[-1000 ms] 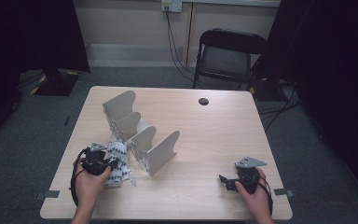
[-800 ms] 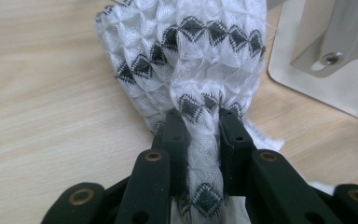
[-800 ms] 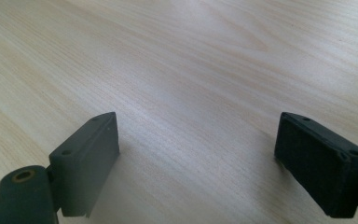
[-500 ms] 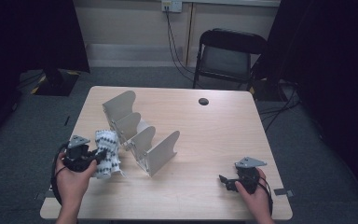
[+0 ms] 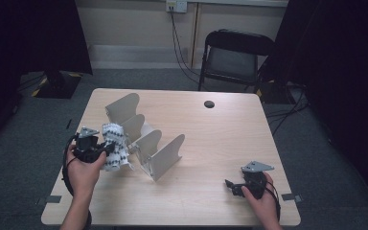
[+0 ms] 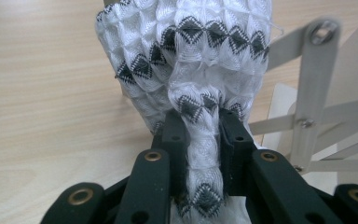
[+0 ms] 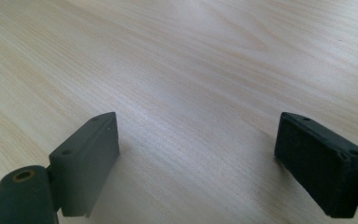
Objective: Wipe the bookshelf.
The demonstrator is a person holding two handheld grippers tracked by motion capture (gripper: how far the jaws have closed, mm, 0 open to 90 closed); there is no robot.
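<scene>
A white knitted cloth with black diamond bands is pinched between the left gripper's jaws, just beside a grey metal folding rack on the pale wooden tabletop; the right gripper's jaws are held open, empty.

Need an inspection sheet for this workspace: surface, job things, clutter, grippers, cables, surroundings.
Surface: wooden table, with a dark round spot near the far edge.
Job's things: white cloth with black diamonds, bunched, beside a grey metal rack of upright dividers.
Clutter: nothing seen.
Grippers: left gripper shut on a fold of the cloth; right gripper open, empty, low over bare table.
Cables: a black one loops from each gripper; more run from a wall socket.
Surroundings: black folding chair behind the table, grey carpet, dark curtains.
</scene>
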